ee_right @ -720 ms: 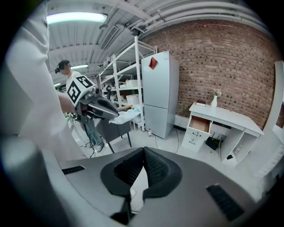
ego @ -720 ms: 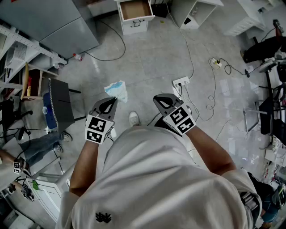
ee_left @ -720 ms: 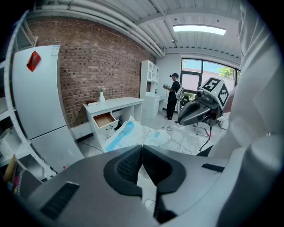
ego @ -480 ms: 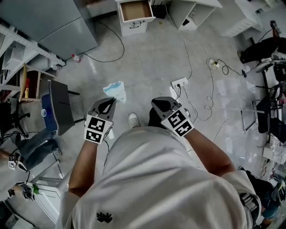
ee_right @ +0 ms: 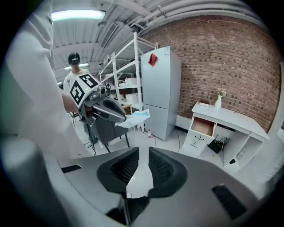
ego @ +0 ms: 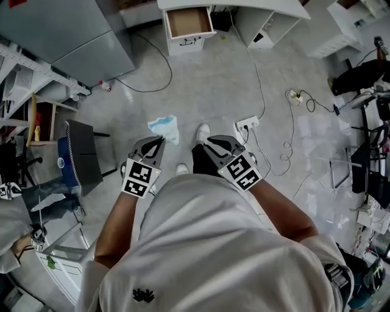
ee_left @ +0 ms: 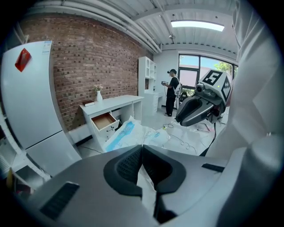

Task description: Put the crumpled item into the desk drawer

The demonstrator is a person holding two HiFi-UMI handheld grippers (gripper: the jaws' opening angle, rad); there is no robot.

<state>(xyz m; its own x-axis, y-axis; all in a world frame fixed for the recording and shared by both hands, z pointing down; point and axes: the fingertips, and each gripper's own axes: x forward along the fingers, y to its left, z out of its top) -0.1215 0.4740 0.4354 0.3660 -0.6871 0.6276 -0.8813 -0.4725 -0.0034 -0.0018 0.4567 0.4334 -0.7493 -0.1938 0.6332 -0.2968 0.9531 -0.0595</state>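
The crumpled white and blue item (ego: 164, 128) hangs from the tips of my left gripper (ego: 161, 142), which is shut on it above the floor. In the left gripper view the item (ee_left: 131, 133) bulges out past the closed jaws of the left gripper (ee_left: 142, 146). My right gripper (ego: 205, 142) is level with it a little to the right, its jaws a narrow gap apart with nothing between them (ee_right: 141, 151). The desk drawer (ego: 189, 22) stands open under the white desk (ego: 244, 5), far ahead. The right gripper view shows the drawer (ee_right: 203, 126) and the item (ee_right: 136, 118).
A power strip (ego: 247, 125) and loose cables (ego: 286, 131) lie on the floor to the right. A grey fridge (ego: 67, 30) stands at the back left, and a dark chair (ego: 82, 152) at the left. A person (ee_left: 172, 91) stands far off by the windows.
The person has stepped forward towards the desk, one foot now ahead. Both grippers moved along, the left still holding the item. The drawer looks slightly nearer.
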